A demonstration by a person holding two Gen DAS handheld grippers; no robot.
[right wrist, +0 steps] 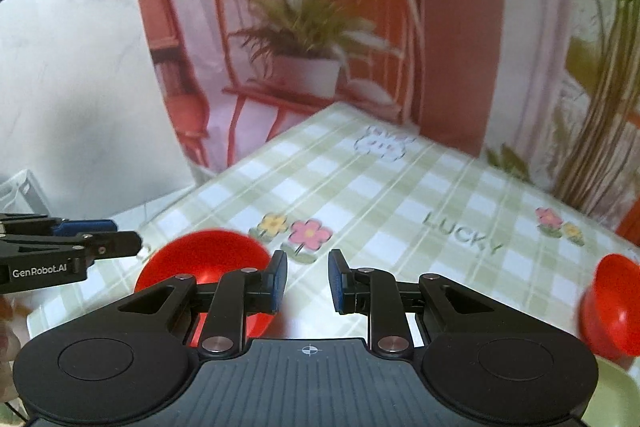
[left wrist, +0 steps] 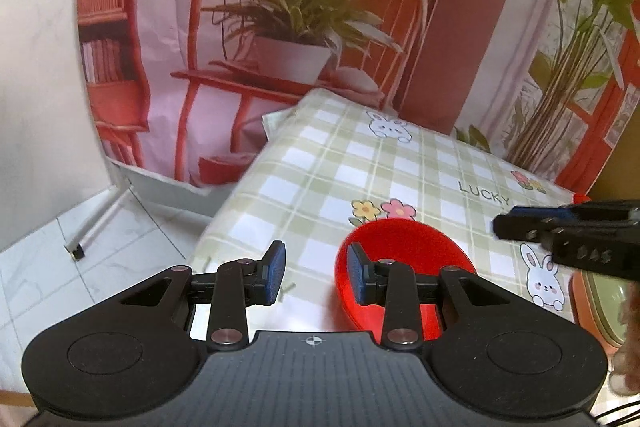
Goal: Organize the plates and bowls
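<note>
Jaws of left gripper (left wrist: 316, 277): open, nothing between them, no contact with red bowl (left wrist: 404, 267). Jaws of right gripper (right wrist: 307, 281): open with a narrow gap, empty. Red bowl: on the checked counter (left wrist: 360, 171), just below the printed flowers (left wrist: 382, 209), partly behind the left gripper's right finger. Second red bowl (right wrist: 612, 311): far right of the first. Green plate (left wrist: 604, 303): at the counter's right edge.

Checked tablecloth (left wrist: 360, 163), printed backdrop (left wrist: 280, 27) — tiled floor (left wrist: 80, 267)
</note>
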